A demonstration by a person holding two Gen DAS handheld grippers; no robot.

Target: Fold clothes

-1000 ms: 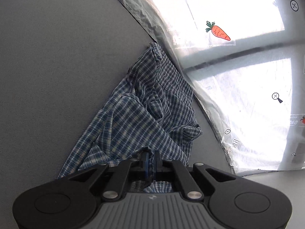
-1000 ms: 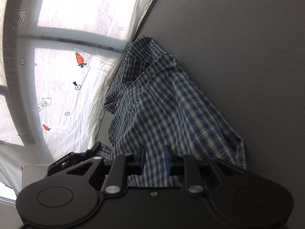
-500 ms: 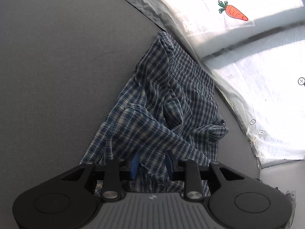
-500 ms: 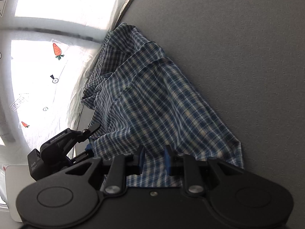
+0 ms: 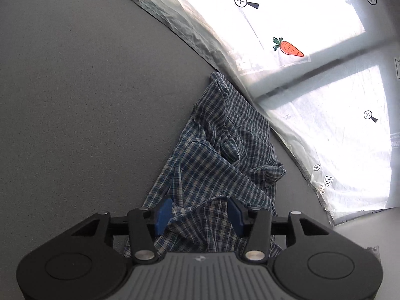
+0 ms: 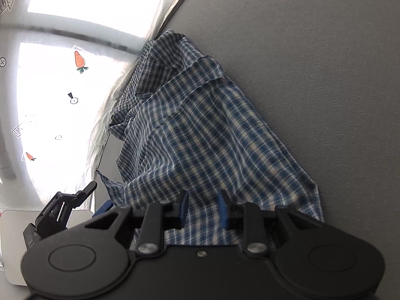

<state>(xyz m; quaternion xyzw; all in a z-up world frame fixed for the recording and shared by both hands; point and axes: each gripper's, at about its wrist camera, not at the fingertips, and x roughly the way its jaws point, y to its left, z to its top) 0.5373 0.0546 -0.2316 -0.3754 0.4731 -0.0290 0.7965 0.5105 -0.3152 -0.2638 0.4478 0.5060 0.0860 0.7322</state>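
A blue and white checked shirt (image 5: 225, 155) lies crumpled on the grey table (image 5: 75, 100), its far end at the table's edge. My left gripper (image 5: 198, 213) hovers over the shirt's near hem; its jaws are opening, and loose fabric lies between the blue pads (image 5: 163, 212) without being pinched. In the right wrist view the shirt (image 6: 200, 137) spreads wider, with a ridge running toward me. My right gripper (image 6: 203, 208) sits over its near edge, jaws slightly apart and widening, cloth lying flat between them. The left gripper (image 6: 96, 200) shows at that view's lower left.
Beyond the table's edge hangs a bright white plastic sheet (image 5: 325, 137) with carrot stickers (image 5: 288, 47) and printed marks. A pale flat object (image 6: 15, 237) lies at the lower left of the right wrist view. Bare grey tabletop (image 6: 325, 75) stretches to the shirt's side.
My left gripper was shut on the shirt's hem and has opened wide, letting the fabric go, and has drawn back a little. The right jaws stand slightly wider than before.
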